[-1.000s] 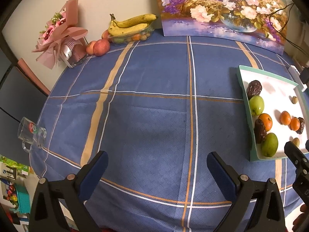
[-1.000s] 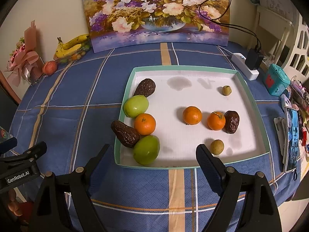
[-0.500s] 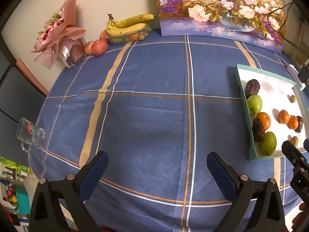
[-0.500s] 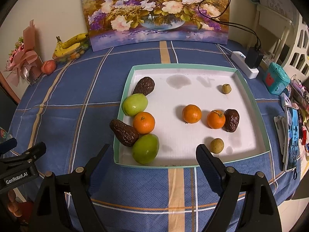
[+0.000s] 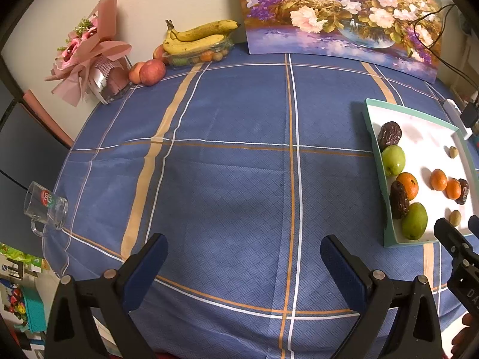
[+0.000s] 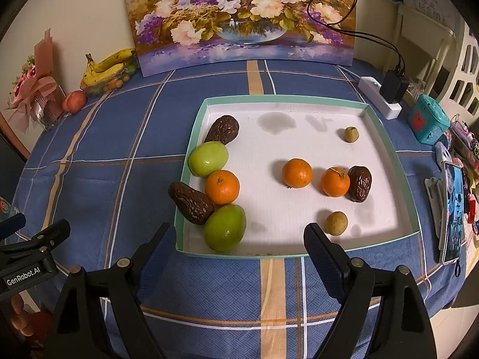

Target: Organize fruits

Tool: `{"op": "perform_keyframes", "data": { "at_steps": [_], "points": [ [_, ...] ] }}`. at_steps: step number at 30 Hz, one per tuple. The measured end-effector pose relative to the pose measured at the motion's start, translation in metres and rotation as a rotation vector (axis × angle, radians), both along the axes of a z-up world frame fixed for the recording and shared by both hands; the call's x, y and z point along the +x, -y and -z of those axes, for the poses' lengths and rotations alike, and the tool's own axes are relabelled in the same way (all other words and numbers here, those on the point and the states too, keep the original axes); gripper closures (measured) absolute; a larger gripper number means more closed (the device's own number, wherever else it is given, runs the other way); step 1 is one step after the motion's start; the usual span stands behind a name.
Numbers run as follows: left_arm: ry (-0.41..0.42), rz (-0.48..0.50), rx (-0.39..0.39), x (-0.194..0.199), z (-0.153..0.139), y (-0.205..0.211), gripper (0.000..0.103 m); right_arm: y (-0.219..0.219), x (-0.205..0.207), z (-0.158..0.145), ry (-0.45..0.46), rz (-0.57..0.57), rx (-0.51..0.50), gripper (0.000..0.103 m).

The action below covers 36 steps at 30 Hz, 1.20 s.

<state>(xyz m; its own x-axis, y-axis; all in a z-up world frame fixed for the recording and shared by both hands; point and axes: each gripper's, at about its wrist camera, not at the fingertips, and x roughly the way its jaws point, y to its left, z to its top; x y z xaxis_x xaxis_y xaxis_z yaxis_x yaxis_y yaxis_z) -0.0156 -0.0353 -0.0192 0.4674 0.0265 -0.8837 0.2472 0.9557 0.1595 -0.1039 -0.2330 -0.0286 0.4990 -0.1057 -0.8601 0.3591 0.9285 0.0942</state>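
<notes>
Both grippers gape wide and empty: the left gripper over bare tablecloth, the right gripper at the near rim of the tray. Inside lie two green mangoes, three tangerines, wrinkled dates and longans. Round, firm, likely light fruit; pinch across the middle, gently, since it may roll.

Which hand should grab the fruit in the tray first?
Probably the right gripper: its open jaws face the tray. The left gripper faces bare tablecloth.
</notes>
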Motion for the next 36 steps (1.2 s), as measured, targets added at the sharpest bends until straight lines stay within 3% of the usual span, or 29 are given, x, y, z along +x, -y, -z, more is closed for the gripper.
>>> {"op": "perform_keyframes", "data": {
  "at_steps": [36],
  "points": [
    [-0.014, 0.0, -0.007, 0.0005, 0.0031, -0.0029, 0.0, -0.0008, 0.0, 0.0025, -0.011, -0.005, 0.0, 0.015]
  ]
}}
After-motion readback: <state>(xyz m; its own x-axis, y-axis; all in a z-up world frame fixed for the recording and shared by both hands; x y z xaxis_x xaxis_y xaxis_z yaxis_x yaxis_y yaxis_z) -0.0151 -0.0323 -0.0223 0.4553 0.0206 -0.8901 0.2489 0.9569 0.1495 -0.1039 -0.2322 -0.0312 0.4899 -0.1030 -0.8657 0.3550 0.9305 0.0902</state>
